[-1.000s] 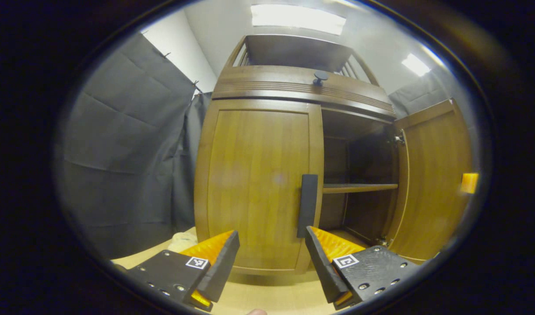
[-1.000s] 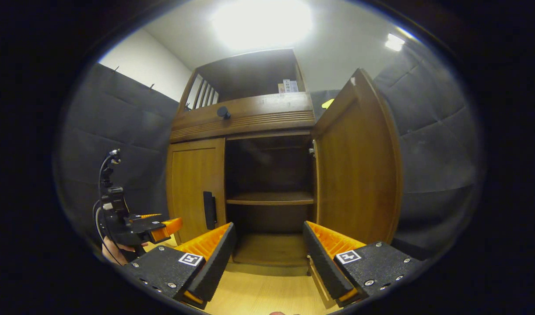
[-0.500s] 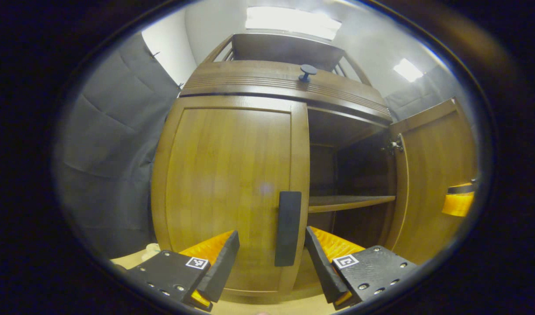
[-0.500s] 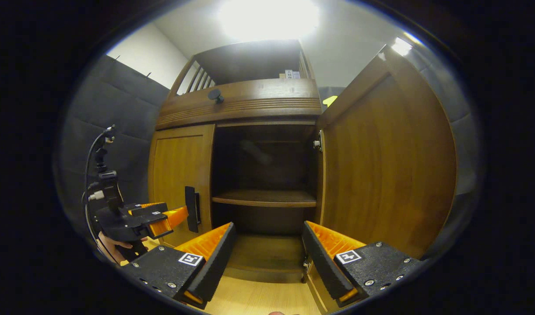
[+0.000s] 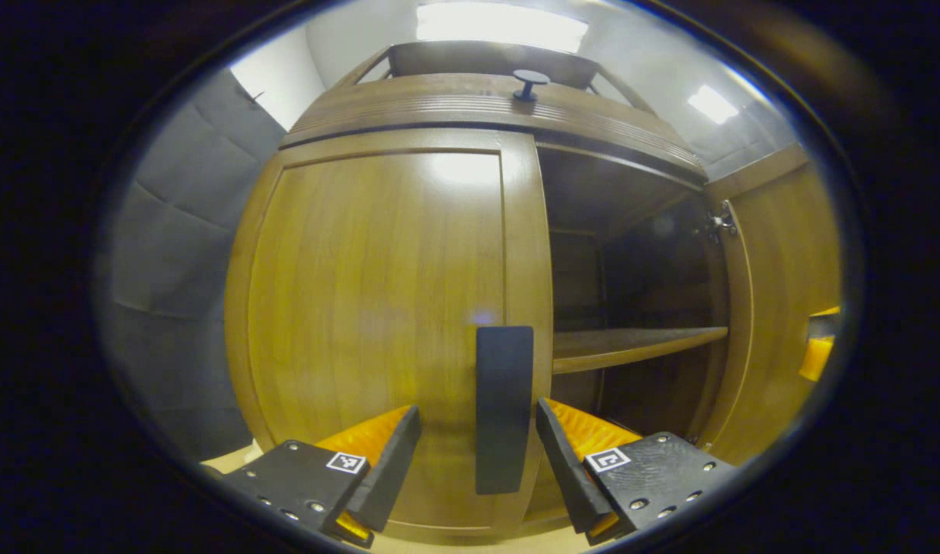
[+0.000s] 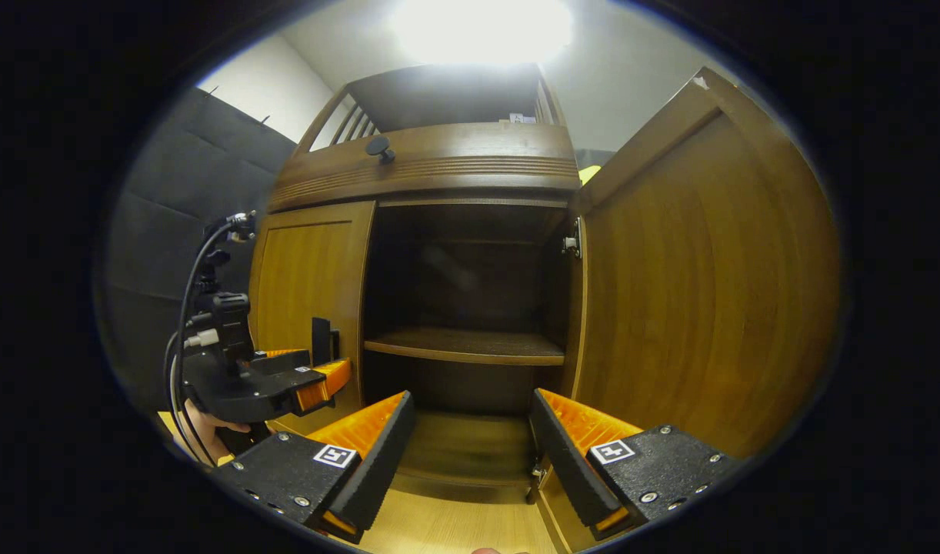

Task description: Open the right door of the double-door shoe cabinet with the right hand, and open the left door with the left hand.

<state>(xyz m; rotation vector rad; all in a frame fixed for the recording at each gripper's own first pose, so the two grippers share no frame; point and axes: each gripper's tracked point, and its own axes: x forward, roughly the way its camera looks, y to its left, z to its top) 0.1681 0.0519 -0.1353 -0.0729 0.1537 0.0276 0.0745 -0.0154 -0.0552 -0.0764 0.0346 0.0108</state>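
The wooden shoe cabinet's left door (image 5: 378, 300) is closed, with a flat black vertical handle (image 5: 504, 408) on its right edge. My left gripper (image 5: 478, 438) is open, its fingers standing on either side of that handle without pressing it. The right door (image 6: 701, 292) is swung wide open, showing a dark inside with one shelf (image 6: 466, 346). My right gripper (image 6: 470, 442) is open and holds nothing, facing the open compartment. In the right gripper view, the left gripper (image 6: 316, 381) sits at the left door's handle (image 6: 321, 340), held by a hand (image 6: 208, 431).
A round black knob (image 5: 529, 81) sits on the cabinet's top band above the doors. Black padded cloth (image 5: 170, 254) hangs left of the cabinet. The open right door (image 5: 778, 300) stands at the right in the left gripper view. Light wooden floor (image 6: 447, 531) lies below.
My left gripper has moved in towards the left door until the handle lies between its fingers. My right gripper has drifted closer to the open compartment; the right door looks wider open.
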